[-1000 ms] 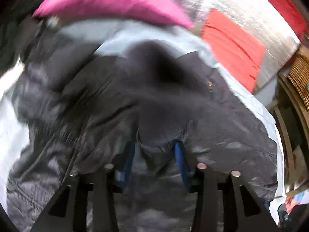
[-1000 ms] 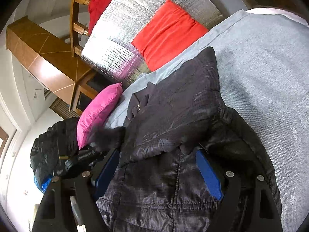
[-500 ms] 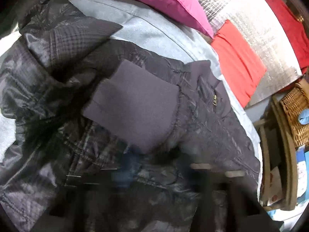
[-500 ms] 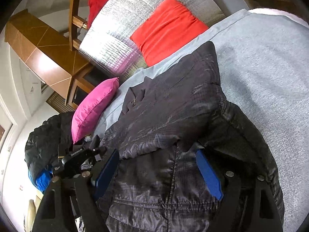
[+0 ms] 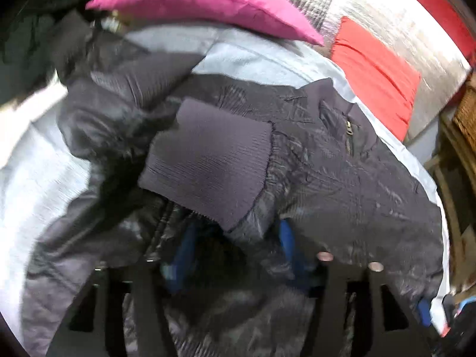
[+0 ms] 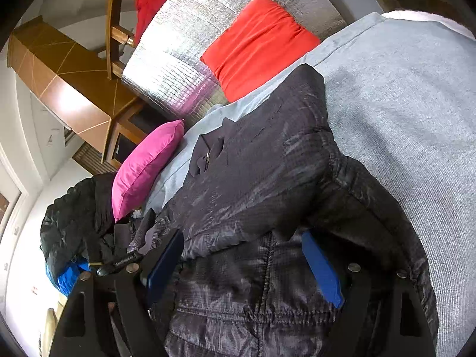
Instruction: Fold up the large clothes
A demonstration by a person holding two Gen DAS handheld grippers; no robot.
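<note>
A large black quilted jacket point(image 5: 342, 172) lies on a pale grey bed cover point(image 5: 255, 56). One sleeve is folded across its front, with the ribbed cuff point(image 5: 208, 160) on top. My left gripper point(image 5: 235, 238) hovers just below the cuff with its blue pads apart and jacket cloth between them; the view is blurred. In the right wrist view the jacket point(image 6: 261, 178) fills the middle. My right gripper point(image 6: 244, 255) is open over the jacket's lower part, and the cloth bunches between its blue pads point(image 6: 321, 270).
A pink cushion point(image 5: 202, 0) lies beyond the jacket and also shows in the right wrist view point(image 6: 145, 163). A red cushion point(image 6: 258, 44) leans on a silver quilted backrest point(image 6: 184, 56). Another dark jacket point(image 6: 71, 226) is heaped at the left. Wooden furniture point(image 6: 74, 89) stands behind.
The left gripper let go of the sleeve cuff, which now lies flat across the jacket's front, and the left camera swung about. The right gripper stayed put and open.
</note>
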